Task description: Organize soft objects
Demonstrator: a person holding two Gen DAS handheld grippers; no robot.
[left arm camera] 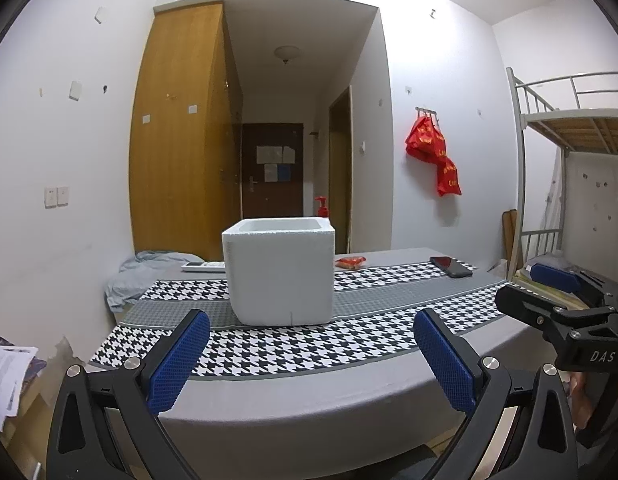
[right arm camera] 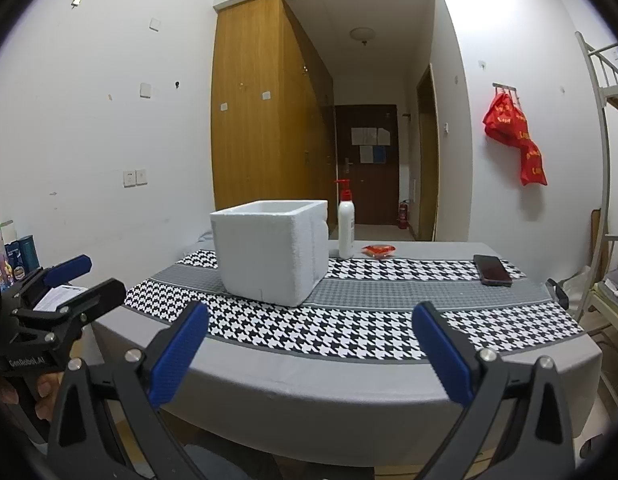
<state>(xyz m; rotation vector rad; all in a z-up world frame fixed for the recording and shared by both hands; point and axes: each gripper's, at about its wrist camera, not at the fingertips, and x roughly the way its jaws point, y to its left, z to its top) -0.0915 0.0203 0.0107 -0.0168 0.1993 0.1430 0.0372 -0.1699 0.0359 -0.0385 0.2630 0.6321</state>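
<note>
A white foam box [left arm camera: 279, 271] [right arm camera: 269, 250] stands open-topped on the table's houndstooth runner [left arm camera: 293, 344] [right arm camera: 349, 332]. A crumpled grey-blue cloth [left arm camera: 149, 274] lies at the far left end of the table. A small red packet [left arm camera: 350, 262] [right arm camera: 378, 250] rests behind and right of the box. My left gripper [left arm camera: 311, 354] hovers open at the near table edge, in front of the box, nothing between its blue pads. My right gripper [right arm camera: 311, 350] is also open and empty, in front of the table to the box's right. Each gripper shows at the side of the other's view.
A dark phone [left arm camera: 451, 266] [right arm camera: 492, 270] lies on the runner at the right. A white pump bottle [right arm camera: 346, 226] stands behind the box. A white remote-like slab [left arm camera: 203, 267] lies left of the box. A metal bunk bed [left arm camera: 565, 128] stands at right; papers [left arm camera: 7, 376] at left.
</note>
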